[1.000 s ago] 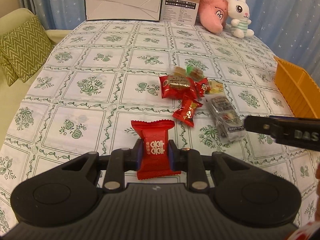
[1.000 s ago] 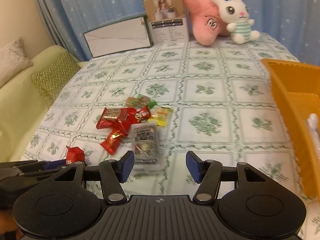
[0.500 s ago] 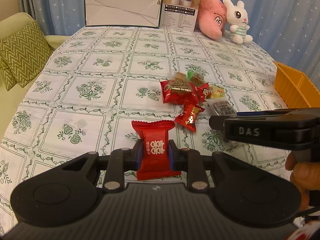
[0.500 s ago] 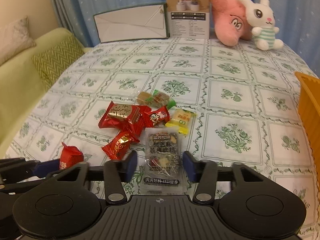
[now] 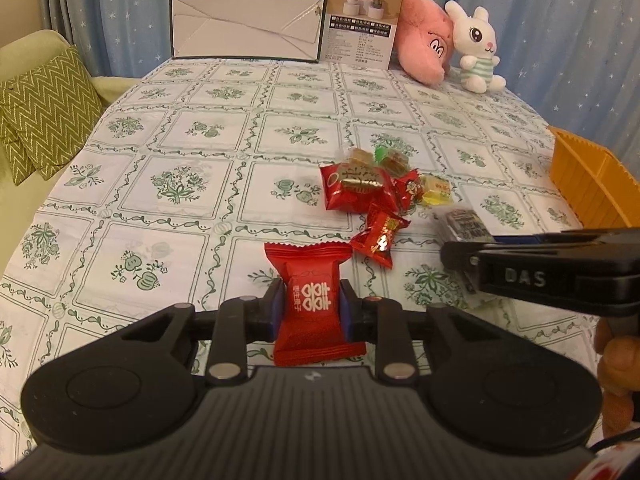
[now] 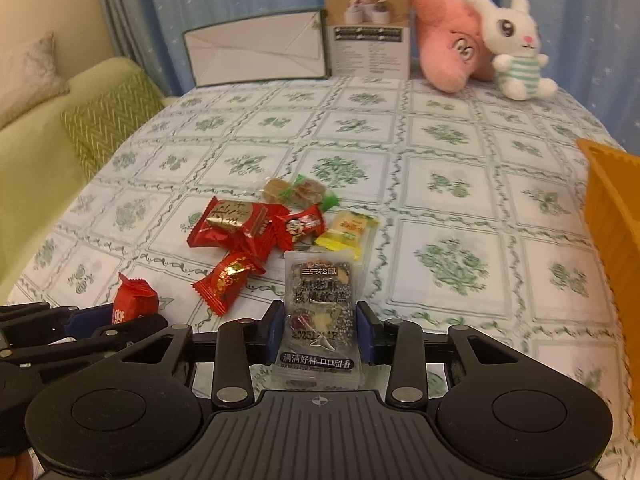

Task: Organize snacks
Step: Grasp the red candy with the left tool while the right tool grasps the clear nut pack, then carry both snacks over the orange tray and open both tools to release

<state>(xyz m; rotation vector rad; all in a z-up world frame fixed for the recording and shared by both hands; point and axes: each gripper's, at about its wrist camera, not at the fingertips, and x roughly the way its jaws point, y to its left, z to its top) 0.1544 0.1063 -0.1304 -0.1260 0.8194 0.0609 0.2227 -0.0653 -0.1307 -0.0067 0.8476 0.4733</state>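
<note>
My left gripper (image 5: pixel 311 307) is shut on a red snack packet (image 5: pixel 310 298) with white characters, held above the tablecloth. It also shows at the left of the right wrist view (image 6: pixel 134 300). My right gripper (image 6: pixel 320 330) is shut on a clear packet of dark nut cake (image 6: pixel 320 312); its jaws press both sides. That gripper shows side-on in the left wrist view (image 5: pixel 472 258). A pile of loose snacks (image 6: pixel 264 224) lies on the table just beyond both grippers: several red packets, a yellow one (image 6: pixel 348 232) and green-brown ones (image 6: pixel 300 192).
An orange basket (image 6: pixel 612 208) stands at the right table edge, also in the left wrist view (image 5: pixel 580 176). At the far end stand a white flat box (image 5: pixel 246 26), a product box (image 5: pixel 362 20) and two plush toys (image 5: pixel 476 48). A green sofa with cushion (image 5: pixel 40 108) is left.
My right gripper moved left and forward over the clear nut-cake packet and closed on it. My left gripper kept its hold on the red packet and barely moved.
</note>
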